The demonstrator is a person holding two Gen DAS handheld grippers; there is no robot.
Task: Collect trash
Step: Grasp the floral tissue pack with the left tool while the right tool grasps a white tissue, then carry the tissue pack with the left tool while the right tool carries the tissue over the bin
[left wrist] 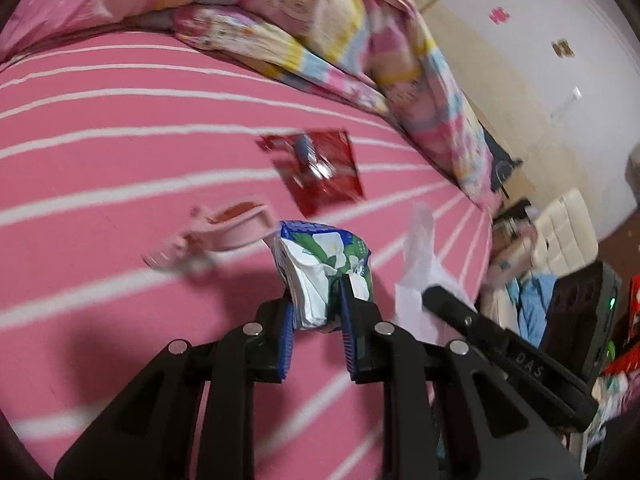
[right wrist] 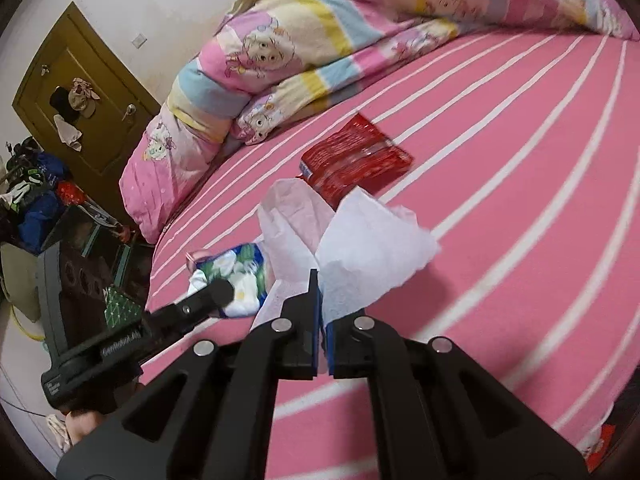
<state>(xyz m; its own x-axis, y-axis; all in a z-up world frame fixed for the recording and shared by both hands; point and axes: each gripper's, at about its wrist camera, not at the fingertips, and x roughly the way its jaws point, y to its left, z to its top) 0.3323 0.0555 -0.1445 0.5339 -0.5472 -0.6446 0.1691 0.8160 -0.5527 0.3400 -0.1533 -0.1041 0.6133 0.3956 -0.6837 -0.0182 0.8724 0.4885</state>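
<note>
A tissue pack point(left wrist: 326, 270) is pinched between the nearly closed jaws of the left gripper point(left wrist: 320, 304), and a white tissue point(right wrist: 372, 248) is clamped in the fully closed right gripper point(right wrist: 322, 320). Both are held above the bed point(left wrist: 100, 160). A red wrapper point(left wrist: 320, 170) is left flat on the sheet, straight ahead of both pairs of jaws and beyond the pack, its long axis slanted across the stripes. Neither gripper is judged clearly nearer. A pink clip point(left wrist: 212, 236) lies left of the pack.
</note>
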